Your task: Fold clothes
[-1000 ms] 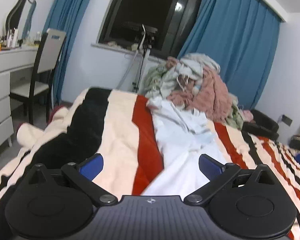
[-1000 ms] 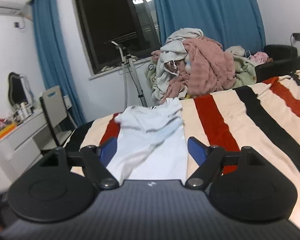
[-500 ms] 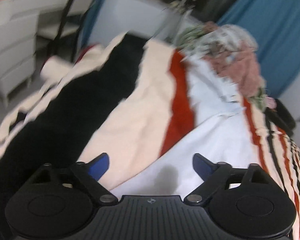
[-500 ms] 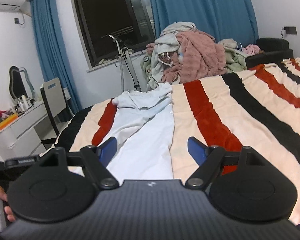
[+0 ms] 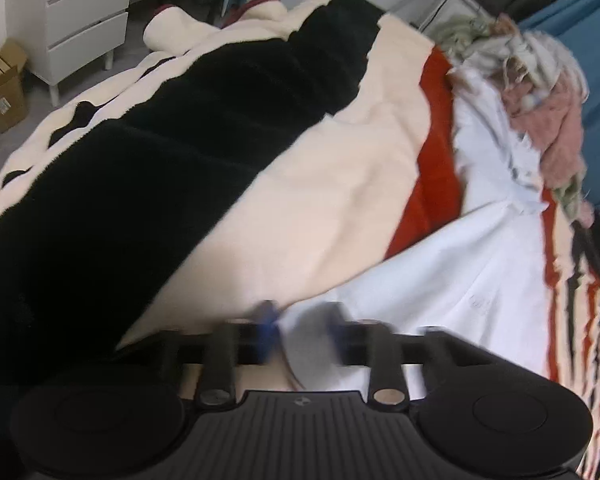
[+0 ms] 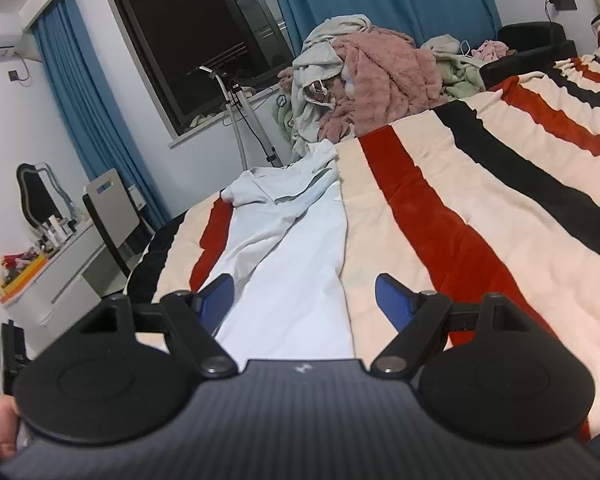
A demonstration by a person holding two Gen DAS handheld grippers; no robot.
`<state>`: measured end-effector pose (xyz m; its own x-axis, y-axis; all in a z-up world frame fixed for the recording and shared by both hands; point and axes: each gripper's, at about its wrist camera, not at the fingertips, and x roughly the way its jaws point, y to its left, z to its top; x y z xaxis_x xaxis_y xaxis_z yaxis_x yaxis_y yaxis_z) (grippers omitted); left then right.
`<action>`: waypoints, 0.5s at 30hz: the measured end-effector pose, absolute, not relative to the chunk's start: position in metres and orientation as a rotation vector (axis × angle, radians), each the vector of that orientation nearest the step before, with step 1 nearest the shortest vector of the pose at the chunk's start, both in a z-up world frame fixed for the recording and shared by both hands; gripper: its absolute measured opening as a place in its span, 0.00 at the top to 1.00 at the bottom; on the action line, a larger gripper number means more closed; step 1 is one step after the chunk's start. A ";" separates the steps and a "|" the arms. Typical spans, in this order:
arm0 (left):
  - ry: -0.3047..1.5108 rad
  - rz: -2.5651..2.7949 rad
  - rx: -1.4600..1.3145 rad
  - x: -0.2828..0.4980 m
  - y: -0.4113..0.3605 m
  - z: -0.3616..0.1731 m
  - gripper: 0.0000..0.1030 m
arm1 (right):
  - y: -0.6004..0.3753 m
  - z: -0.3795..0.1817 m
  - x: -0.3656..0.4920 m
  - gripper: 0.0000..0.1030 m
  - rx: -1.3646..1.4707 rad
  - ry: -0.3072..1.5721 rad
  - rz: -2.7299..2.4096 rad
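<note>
our left claw [image 5: 300,330] has dropped and squeezed onto the near edge of the white shirt [image 6: 296,280] at 12 o'clock, our right claw [image 6: 304,296] spread, folding mostly left.

One white garment [image 6: 296,264], one striped blanket [image 6: 480,216], one clothes pile [image 6: 364,80], one chair [image 6: 114,204].

The left gripper [image 5: 302,332] hangs low over the striped blanket [image 5: 324,200]. Its blurred blue fingers [image 5: 267,330] stand close together at the white garment's [image 5: 460,272] near edge.
</note>
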<state>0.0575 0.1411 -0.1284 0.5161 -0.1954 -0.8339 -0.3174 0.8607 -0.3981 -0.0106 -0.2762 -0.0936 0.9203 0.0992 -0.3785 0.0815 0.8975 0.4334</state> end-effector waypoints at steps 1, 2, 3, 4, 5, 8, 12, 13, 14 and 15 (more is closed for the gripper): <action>1.041 0.069 -0.538 0.056 0.139 -0.125 0.93 | -0.277 -0.093 -0.012 0.23 0.463 0.401 0.008; 1.033 0.059 -0.500 0.053 0.134 -0.120 0.94 | -0.278 -0.093 -0.012 0.23 0.467 0.396 0.006; 1.008 0.039 -0.456 0.048 0.127 -0.112 0.95 | -0.279 -0.092 -0.013 0.23 0.471 0.392 0.005; 0.974 0.012 -0.403 0.040 0.118 -0.102 0.95 | -0.280 -0.092 -0.014 0.23 0.474 0.387 0.003; 0.932 -0.019 -0.348 0.031 0.109 -0.092 0.95 | -0.281 -0.092 -0.015 0.23 0.478 0.383 0.002; 0.726 -0.163 -0.145 -0.012 0.068 -0.053 0.95 | -0.284 -0.091 -0.018 0.23 0.489 0.369 -0.003; 0.553 -0.418 0.065 -0.068 0.004 -0.024 0.95 | -0.298 -0.080 -0.023 0.23 0.493 0.330 0.001; 0.552 -0.482 0.093 -0.077 -0.012 -0.024 0.95 | -0.303 -0.077 -0.025 0.23 0.498 0.316 -0.004; 0.559 -0.534 0.116 -0.083 -0.026 -0.026 0.96 | -0.310 -0.074 -0.027 0.23 0.509 0.298 -0.014; 0.581 -0.565 0.133 -0.084 -0.039 -0.031 0.96 | -0.317 -0.071 -0.030 0.22 0.519 0.280 -0.025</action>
<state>-0.0844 -0.0390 -0.0310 0.6897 -0.4672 -0.5532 0.5401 0.8408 -0.0368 -0.0295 -0.3168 -0.0712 0.9617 0.0474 -0.2701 0.0938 0.8688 0.4862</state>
